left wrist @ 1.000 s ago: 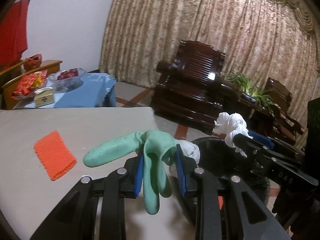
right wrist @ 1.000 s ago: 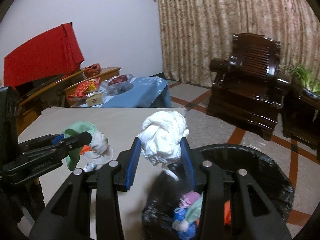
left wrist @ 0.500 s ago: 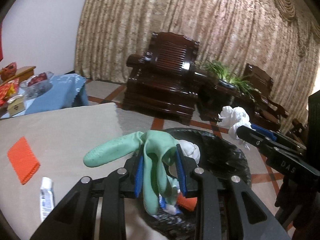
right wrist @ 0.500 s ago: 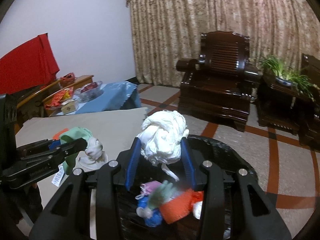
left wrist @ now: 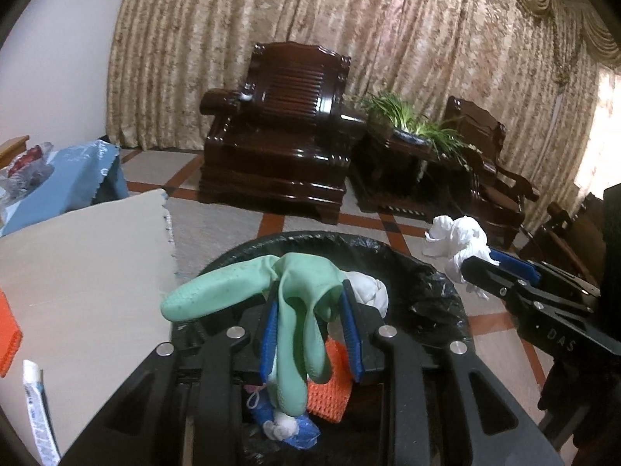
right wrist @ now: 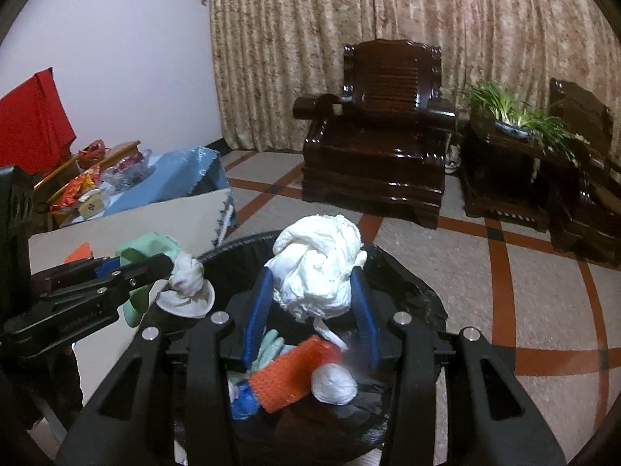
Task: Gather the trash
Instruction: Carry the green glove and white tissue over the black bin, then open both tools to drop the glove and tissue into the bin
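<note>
My left gripper [left wrist: 310,330] is shut on a mint green rubber glove [left wrist: 299,310] with a white wad [left wrist: 368,291] bunched behind it, held over the near rim of the black-lined bin [left wrist: 442,291]. My right gripper [right wrist: 314,310] is shut on a crumpled ball of white tissue [right wrist: 318,268] above the bin [right wrist: 407,279]. Inside the bin lie an orange knitted piece [right wrist: 291,376], a white wad [right wrist: 333,384] and blue scraps [right wrist: 240,404]. Each gripper shows in the other's view: the right gripper [left wrist: 481,264] at the right, the left gripper [right wrist: 155,268] at the left.
A beige table [left wrist: 77,272] lies to the left with an orange cloth [left wrist: 6,334] and a small white tube [left wrist: 37,407] on it. Dark wooden armchairs [left wrist: 279,147], a potted plant [left wrist: 407,120], a blue-covered side table [right wrist: 174,178] and curtains stand beyond the tiled floor.
Both grippers have swung right from over the table to above the bin, still carrying the glove and the tissue. The bin's contents have come into view below them.
</note>
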A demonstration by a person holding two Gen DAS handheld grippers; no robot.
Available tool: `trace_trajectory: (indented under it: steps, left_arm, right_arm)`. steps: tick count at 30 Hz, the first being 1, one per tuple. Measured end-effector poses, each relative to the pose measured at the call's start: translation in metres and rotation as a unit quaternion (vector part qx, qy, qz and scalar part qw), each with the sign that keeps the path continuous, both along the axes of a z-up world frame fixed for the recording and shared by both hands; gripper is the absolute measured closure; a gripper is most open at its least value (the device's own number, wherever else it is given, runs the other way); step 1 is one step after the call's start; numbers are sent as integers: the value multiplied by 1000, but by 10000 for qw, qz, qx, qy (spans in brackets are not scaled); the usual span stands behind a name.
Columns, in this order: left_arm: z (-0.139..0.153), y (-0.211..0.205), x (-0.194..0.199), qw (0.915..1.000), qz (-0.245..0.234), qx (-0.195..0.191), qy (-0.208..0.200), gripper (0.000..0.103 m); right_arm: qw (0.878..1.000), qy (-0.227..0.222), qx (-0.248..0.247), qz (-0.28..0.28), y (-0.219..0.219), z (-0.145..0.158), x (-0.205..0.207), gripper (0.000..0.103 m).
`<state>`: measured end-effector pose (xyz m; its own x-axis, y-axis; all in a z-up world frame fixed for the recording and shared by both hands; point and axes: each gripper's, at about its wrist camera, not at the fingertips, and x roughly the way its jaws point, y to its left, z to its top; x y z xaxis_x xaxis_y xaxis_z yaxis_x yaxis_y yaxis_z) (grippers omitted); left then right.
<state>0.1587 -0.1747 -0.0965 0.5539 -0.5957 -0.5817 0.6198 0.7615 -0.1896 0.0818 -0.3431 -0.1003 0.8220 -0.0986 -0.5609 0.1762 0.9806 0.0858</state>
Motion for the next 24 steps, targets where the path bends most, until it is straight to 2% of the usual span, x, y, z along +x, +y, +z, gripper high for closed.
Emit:
trace_trajectory:
  steps: [10,12,16,18,21,24]
  left_arm:
    - [-19,-18,16,9992,-226,144,297,63]
    - [-20,-17,16,9991,-233,161,312,49]
    - [-20,-9,17,9993,-106,191,298,40]
    - [-18,-2,17,9995,9,180,269,31]
    - [-12,11,17,9994,201,192,183,18]
    - [-6,28,18,9989,418,202,104,11]
  right_arm:
    - [9994,297,54,-183,-13,-26,5,56]
    - [9992,322,53,-222,-16,-29,5,42]
    - [9990,311,27,-331,-21,-31,2,23]
    - [9989,278,-10,-383,-19,-30,0,11]
    - [9991,248,19,-334,-15,-27,-2,6]
    - [9993,208,106,-278,-10,-23,-2,6]
